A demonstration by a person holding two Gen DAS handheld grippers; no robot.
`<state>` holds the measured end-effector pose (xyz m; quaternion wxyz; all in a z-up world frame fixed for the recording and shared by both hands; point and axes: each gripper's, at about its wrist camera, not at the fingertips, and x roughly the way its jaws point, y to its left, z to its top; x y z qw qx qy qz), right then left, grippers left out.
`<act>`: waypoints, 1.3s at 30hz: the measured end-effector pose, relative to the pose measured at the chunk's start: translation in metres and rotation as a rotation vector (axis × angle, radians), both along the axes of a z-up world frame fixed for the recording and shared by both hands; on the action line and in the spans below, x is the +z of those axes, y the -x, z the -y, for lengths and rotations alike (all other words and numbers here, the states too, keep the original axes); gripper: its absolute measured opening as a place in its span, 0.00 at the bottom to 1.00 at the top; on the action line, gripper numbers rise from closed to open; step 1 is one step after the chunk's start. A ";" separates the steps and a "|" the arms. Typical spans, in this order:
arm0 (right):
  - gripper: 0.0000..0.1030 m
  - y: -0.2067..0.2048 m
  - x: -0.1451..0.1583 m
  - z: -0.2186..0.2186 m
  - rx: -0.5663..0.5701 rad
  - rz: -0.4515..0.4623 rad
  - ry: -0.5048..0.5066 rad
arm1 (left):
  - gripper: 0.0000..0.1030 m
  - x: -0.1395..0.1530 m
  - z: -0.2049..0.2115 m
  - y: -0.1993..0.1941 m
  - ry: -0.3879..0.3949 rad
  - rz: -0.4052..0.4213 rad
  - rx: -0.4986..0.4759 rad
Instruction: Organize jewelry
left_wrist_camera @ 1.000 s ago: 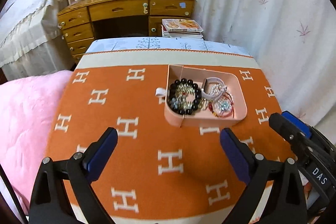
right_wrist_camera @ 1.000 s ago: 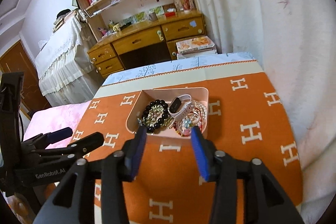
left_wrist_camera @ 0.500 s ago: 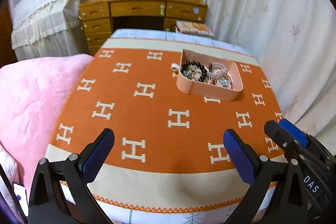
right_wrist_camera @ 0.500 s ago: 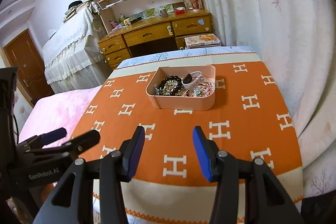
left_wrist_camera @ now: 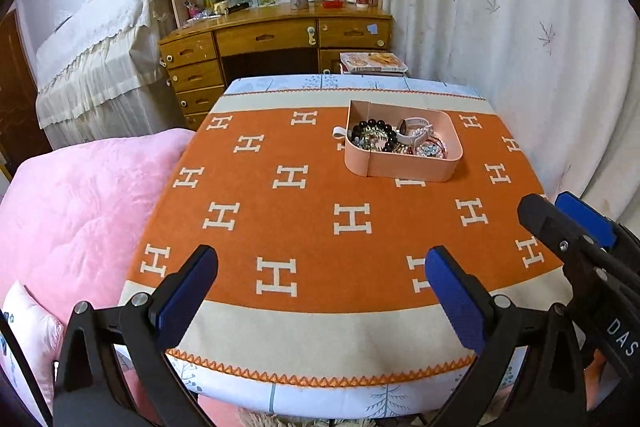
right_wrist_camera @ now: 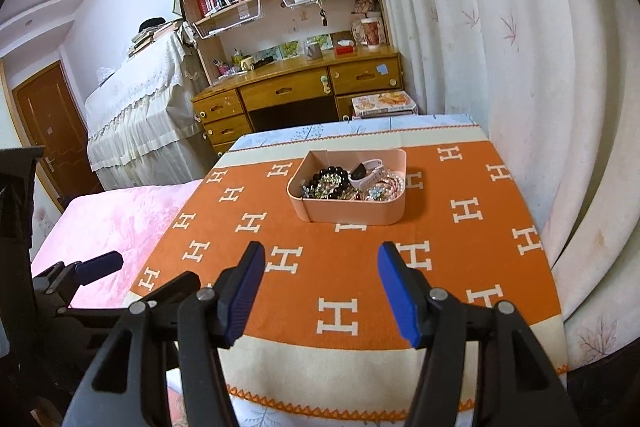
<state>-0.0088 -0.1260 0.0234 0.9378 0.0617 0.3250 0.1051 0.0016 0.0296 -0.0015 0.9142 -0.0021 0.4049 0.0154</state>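
Note:
A pink tray sits on the orange cloth toward the table's far right. Inside it lie a black bead bracelet, a white watch and several mixed beaded pieces. My left gripper hangs open and empty over the near edge of the table, well short of the tray. My right gripper is also empty, its jaws opening, over the near part of the cloth. It shows at the right edge of the left wrist view as the right gripper.
The table carries an orange cloth with white H marks. A pink quilt lies to the left. A white curtain hangs close on the right. Beyond stand a wooden desk and a stack of books.
Both grippers pulled back from the tray toward the near table edge, so the tray looks smaller and farther. The right gripper's jaws stand wider apart than before.

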 end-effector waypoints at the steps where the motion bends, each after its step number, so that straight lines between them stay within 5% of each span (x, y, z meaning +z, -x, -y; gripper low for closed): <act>1: 0.57 0.002 0.001 0.000 -0.001 0.010 0.004 | 0.99 0.000 0.000 0.001 0.003 0.003 0.001; 39: 0.58 0.012 0.003 -0.009 0.009 0.033 0.005 | 0.99 0.000 -0.006 0.005 0.049 0.022 0.034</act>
